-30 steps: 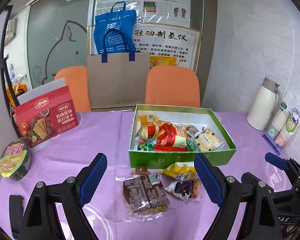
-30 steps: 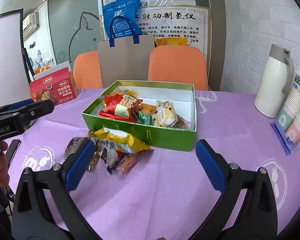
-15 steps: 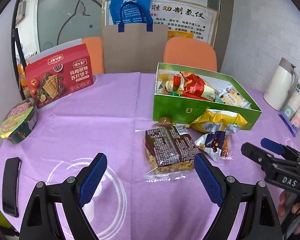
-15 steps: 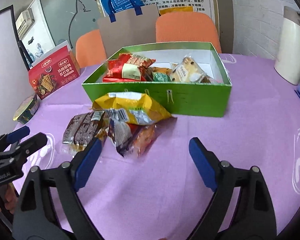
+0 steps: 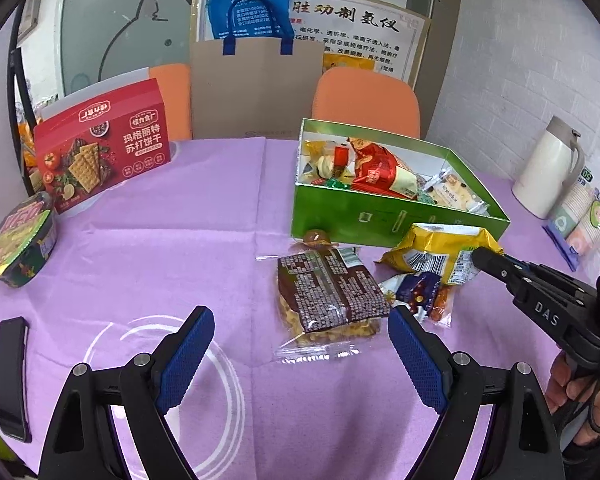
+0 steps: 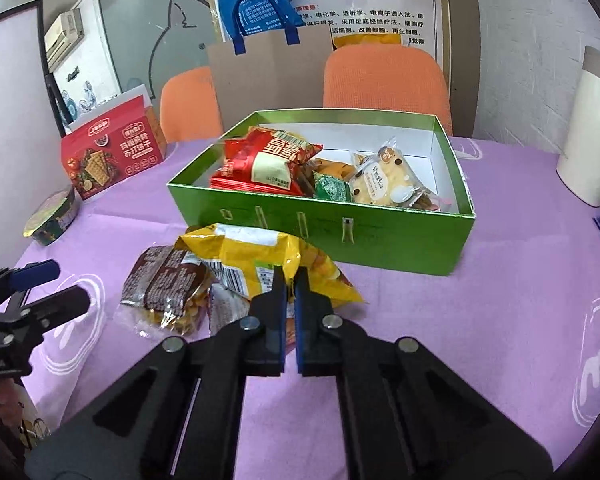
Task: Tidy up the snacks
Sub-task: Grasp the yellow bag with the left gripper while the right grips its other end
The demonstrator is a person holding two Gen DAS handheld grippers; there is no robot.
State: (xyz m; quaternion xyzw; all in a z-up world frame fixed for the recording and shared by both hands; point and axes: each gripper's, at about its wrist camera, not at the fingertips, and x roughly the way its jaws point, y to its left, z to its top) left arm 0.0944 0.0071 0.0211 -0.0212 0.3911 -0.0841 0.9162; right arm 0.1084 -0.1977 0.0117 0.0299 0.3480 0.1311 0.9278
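A: At lower left of the left wrist view, the left gripper (image 5: 300, 344) is held spread and empty above the purple tablecloth (image 5: 140, 264); the brown printed snack packet (image 5: 332, 292) lies just beyond it.

B: At centre of the right wrist view, the right gripper (image 6: 288, 300) is pressed together on the crinkled yellow foil snack bag (image 6: 256, 260), before the green cardboard box (image 6: 380, 240).

A: Only 1 thin edge seems pinched, so the bag could be dropped when lifted.

B: 0.5 s ago that gripper was seen spread.
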